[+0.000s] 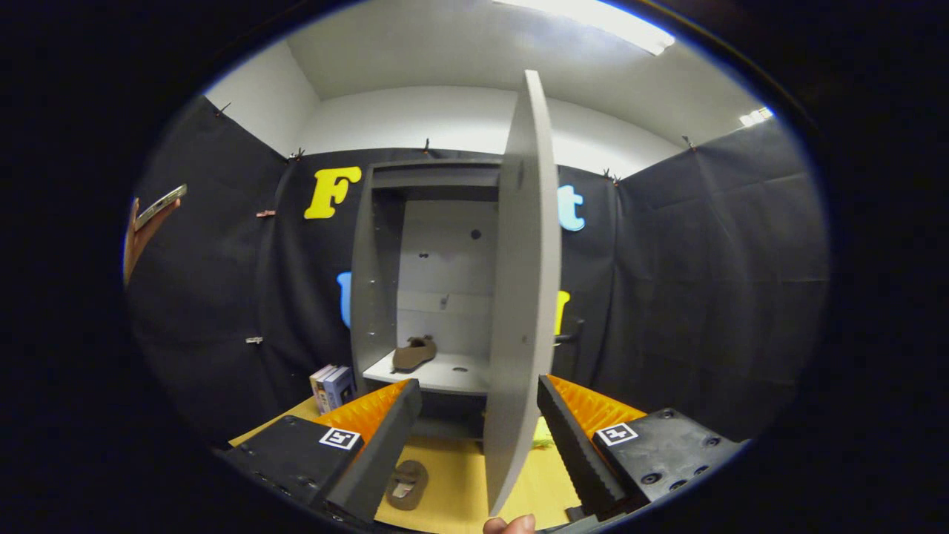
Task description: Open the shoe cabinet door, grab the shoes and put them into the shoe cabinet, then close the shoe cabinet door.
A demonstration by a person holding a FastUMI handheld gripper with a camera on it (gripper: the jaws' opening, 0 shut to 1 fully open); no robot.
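A grey shoe cabinet [378, 282] stands ahead of me with its door [523, 297] swung out edge-on toward me. The door's edge runs between my fingers, which stand wide apart and do not touch it. My gripper [478, 426] is open. One brown shoe [414, 353] lies on the cabinet's white shelf [445, 374], beyond the fingers. A second brown shoe [407, 483] lies sole-up on the wooden table [460, 482], just beside the left finger [382, 445]. A fingertip [510, 525] of a person shows at the door's bottom corner.
A few books [331, 387] stand on the table left of the cabinet. A dark handle [569, 335] juts out right of the door. A hand [144, 230] holds a phone [159, 205] far to the left. Something yellow-green [543, 434] lies behind the door.
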